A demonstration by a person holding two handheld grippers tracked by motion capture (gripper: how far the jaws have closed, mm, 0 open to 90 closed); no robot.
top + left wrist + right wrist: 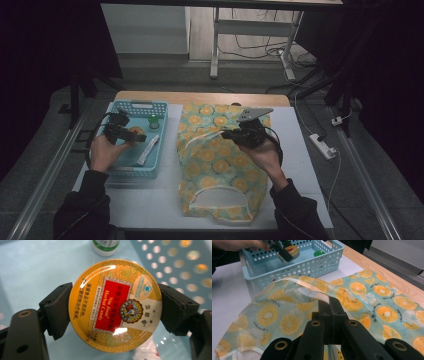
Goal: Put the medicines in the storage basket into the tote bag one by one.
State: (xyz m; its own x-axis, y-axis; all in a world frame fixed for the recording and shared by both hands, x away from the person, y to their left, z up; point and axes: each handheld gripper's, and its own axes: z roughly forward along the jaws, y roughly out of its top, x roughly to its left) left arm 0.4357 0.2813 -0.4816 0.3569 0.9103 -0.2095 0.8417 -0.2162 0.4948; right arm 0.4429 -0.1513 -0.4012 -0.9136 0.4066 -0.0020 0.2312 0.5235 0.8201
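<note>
Between left tool [115, 307] pads, candy tin [115, 305] clamped over basket [131, 107]; right tool [329, 315] pinched together on bag [372, 290] rim; keep tin level, mouth lifted wide.

green-capped bottle [105, 246] cut off at top edge, tube [148, 149] label too small to read

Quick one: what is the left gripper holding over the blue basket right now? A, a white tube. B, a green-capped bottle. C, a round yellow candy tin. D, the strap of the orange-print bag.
C: in the left gripper view the left gripper has its black jaws pressed on both sides of the round yellow candy tin, above the blue basket.
</note>
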